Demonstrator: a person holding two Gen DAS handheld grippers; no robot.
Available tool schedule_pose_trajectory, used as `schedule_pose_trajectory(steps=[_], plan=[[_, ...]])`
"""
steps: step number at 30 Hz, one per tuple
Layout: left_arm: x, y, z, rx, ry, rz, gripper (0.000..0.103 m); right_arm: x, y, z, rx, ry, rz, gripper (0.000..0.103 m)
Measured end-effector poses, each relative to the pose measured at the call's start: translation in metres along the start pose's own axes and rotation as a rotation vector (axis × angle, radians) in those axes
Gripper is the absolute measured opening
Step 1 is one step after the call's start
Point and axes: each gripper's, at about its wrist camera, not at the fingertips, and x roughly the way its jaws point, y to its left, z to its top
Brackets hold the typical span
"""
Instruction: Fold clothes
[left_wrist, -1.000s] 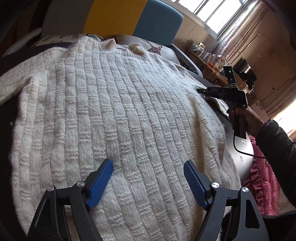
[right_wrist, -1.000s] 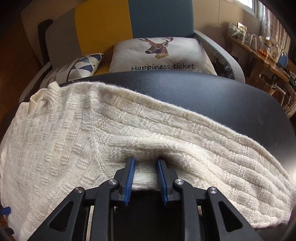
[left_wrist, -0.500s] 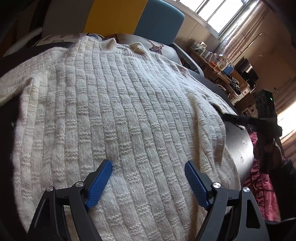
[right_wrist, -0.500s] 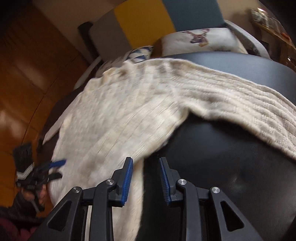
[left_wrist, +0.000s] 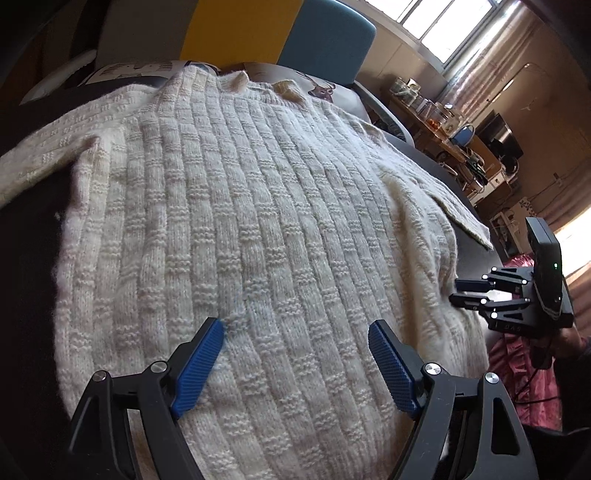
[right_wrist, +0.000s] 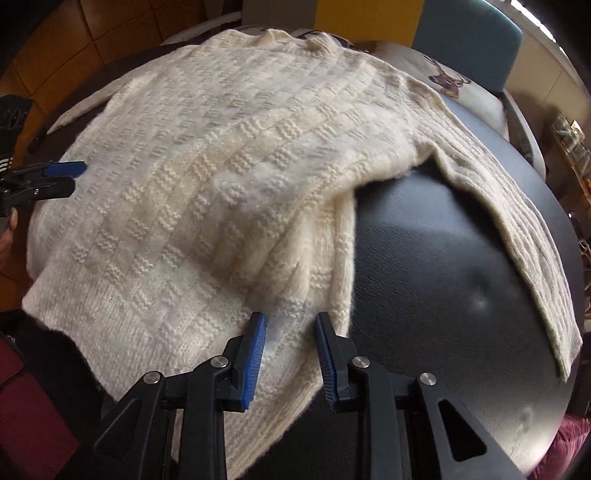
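On the black padded table (right_wrist: 461, 258) lies one cream knit sweater (left_wrist: 236, 221), spread flat, body facing up. Changed since a second ago: the right gripper (right_wrist: 290, 332) has left the sleeve (right_wrist: 517, 206) it was at and swung round to the sweater's lower side edge, near the hem corner. Its jaws are narrow and closing, knit lying between them, pads not clearly pressing yet. Sleeve now lies stretched out over bare table. Left gripper (left_wrist: 295, 347) hasn't moved, jaws spread wide over the sweater body, holding nothing. Reads as sleeve straightened, side grab for the first fold coming up. Counts: one sweater, two grippers, one deer cushion (right_wrist: 448, 79), one multicoloured sofa (left_wrist: 325, 44).
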Motion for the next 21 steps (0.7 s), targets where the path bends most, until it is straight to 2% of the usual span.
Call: schedule_pose_trajectory(steps=[4, 7, 10, 12, 16, 19, 21], plan=[[0.002, -0.003, -0.001, 0.053, -0.001, 0.039, 0.082, -0.006, -0.033, -0.022, 0.123, 0.009, -0.056, 0.027], [0.0, -0.003, -0.001, 0.044, -0.008, 0.036, 0.082, -0.013, -0.06, -0.04, 0.235, -0.002, -0.082, 0.03], [-0.006, 0.001, 0.0, 0.009, -0.02, 0.02, 0.082, -0.026, -0.064, -0.047, 0.24, -0.023, -0.155, 0.03], [-0.013, 0.005, 0.0, -0.018, -0.037, 0.008, 0.082, -0.041, -0.063, -0.043, 0.26, -0.097, -0.085, 0.03], [-0.028, 0.012, -0.001, -0.052, -0.078, 0.028, 0.082, -0.05, -0.068, -0.014, 0.399, -0.226, 0.164, 0.032], [-0.034, 0.021, -0.002, -0.074, -0.101, 0.084, 0.082, -0.039, -0.072, 0.007, 0.451, -0.26, 0.261, 0.032], [-0.038, 0.029, -0.004, -0.094, -0.117, 0.119, 0.082, -0.026, -0.075, 0.021, 0.49, -0.25, 0.315, 0.032]])
